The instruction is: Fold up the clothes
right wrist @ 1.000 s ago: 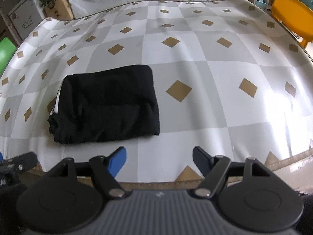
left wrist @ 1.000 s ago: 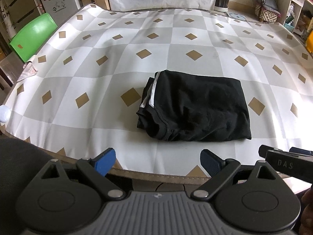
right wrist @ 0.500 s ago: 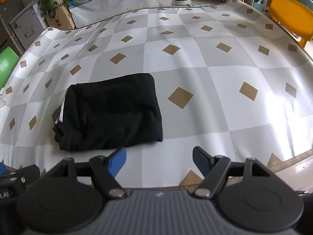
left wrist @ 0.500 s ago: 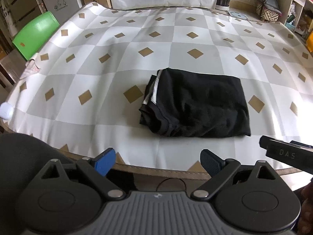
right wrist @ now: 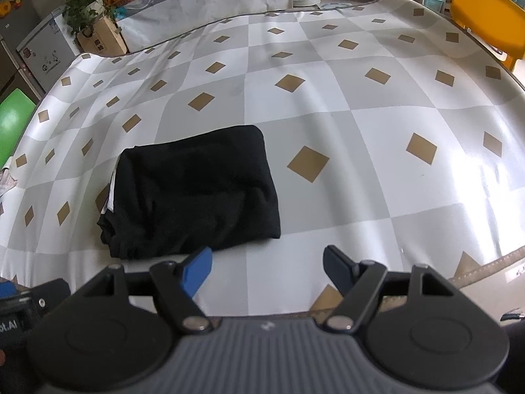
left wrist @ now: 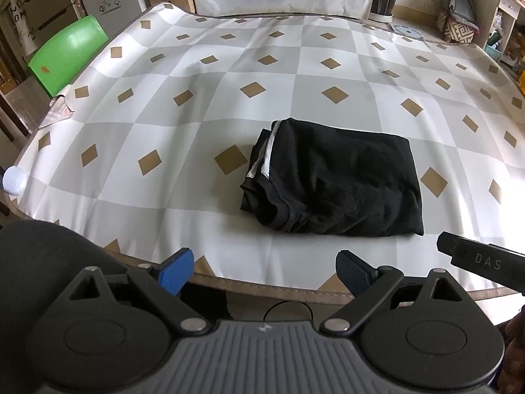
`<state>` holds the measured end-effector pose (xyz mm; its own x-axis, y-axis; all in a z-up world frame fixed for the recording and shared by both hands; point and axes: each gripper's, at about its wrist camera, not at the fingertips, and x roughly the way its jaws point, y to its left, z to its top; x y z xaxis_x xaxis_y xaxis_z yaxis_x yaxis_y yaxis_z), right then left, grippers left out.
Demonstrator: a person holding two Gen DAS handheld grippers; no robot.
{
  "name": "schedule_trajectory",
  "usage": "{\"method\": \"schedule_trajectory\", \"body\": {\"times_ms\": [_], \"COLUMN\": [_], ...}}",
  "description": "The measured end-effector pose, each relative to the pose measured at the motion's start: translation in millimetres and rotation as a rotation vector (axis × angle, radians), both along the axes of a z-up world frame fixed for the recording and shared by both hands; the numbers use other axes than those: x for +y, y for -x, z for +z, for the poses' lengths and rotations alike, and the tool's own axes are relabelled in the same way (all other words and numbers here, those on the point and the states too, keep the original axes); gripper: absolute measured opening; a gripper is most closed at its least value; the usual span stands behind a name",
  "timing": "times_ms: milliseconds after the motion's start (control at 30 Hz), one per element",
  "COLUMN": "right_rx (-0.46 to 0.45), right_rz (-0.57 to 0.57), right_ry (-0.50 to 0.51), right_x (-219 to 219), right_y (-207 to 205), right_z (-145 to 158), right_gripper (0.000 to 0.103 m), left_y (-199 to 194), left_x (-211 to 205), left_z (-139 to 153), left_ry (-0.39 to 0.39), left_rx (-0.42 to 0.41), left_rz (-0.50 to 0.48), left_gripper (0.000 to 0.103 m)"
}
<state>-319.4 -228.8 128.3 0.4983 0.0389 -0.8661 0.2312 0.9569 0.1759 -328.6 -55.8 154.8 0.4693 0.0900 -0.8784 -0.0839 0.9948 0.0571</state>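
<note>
A black garment (left wrist: 331, 177) with a white side stripe lies folded into a neat rectangle on the table; the right wrist view shows the same garment (right wrist: 193, 190) left of centre. My left gripper (left wrist: 264, 269) hovers open over the table's near edge, short of the garment, with nothing between its blue pads. The right gripper (right wrist: 267, 271) is also open and empty, near the front edge, just right of the garment's near corner. Part of the right gripper (left wrist: 479, 261) shows at the right of the left wrist view.
The table wears a white and grey checked cloth (left wrist: 229, 75) with tan diamonds. A green chair (left wrist: 65, 55) stands at the left, a yellow chair (right wrist: 485, 23) at the right. Boxes, plants and a fridge line the far side. A dark rounded shape (left wrist: 39, 256) sits near left.
The garment has not moved. Both views have shifted slightly back and up, so the table's near edge shows more; both grippers stay open.
</note>
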Motion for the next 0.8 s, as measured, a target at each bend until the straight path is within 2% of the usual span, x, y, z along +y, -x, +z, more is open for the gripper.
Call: {"method": "schedule_trajectory", "body": {"times_ms": [267, 500, 800], "right_rx": [-0.002, 0.004, 0.007], "right_rz": [-0.011, -0.049, -0.053], "right_ry": [-0.004, -0.031, -0.031], "right_x": [0, -7, -7], "right_y": [-1, -1, -3], "right_z": [0, -1, -2], "right_gripper": [0.073, 0.074, 0.074], "left_y": [-3, -3, -2], "left_x": [-6, -11, -17], "left_z": [-2, 2, 0], "left_ry": [-0.031, 0.05, 0.005], "left_rx": [0.005, -0.002, 0.005], "left_rz": [-0.023, -0.059, -0.067], "left_gripper": [0.095, 0.095, 0.095]}}
